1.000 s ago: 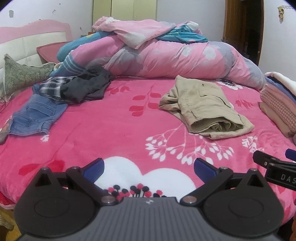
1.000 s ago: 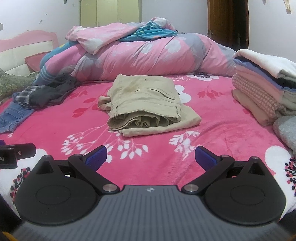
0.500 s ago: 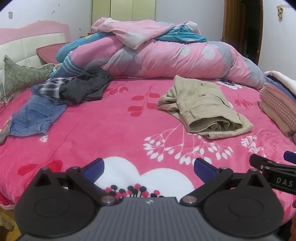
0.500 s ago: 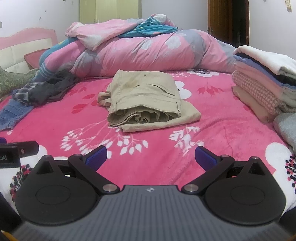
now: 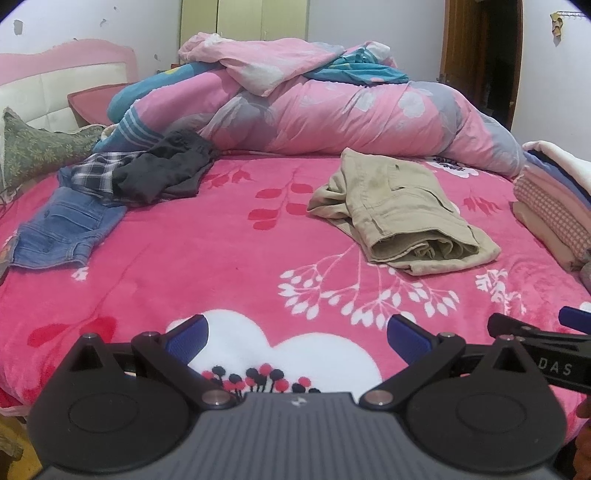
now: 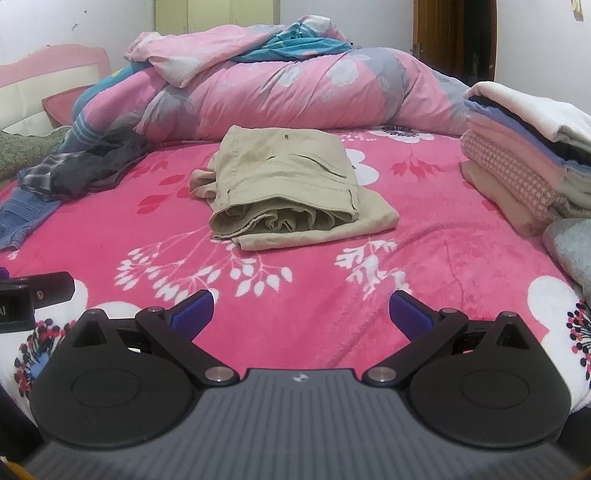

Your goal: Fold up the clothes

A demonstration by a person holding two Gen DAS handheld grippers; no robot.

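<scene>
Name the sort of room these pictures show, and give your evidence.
Most likely a bedroom in a home: a bed with a pink flowered blanket, a padded headboard, a heaped quilt and a wardrobe behind.

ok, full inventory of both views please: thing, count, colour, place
khaki trousers: 1, beige, folded, mid-bed
jeans: 1, blue, left side of bed
dark garment: 1, dark grey, crumpled beside the jeans
plaid shirt: 1, black and white, under the dark garment
folded stack: 1, white, blue, pink, beige, right side of bed
grey item: 1, near right edge, partly cut off
duvet: 1, pink floral, heaped at far side
blanket: 1, hot pink with white flowers, covers bed
headboard: 1, pink and cream, far left
left hand-held gripper: 1, black, blue pads, open
right hand-held gripper: 1, same, open
</scene>
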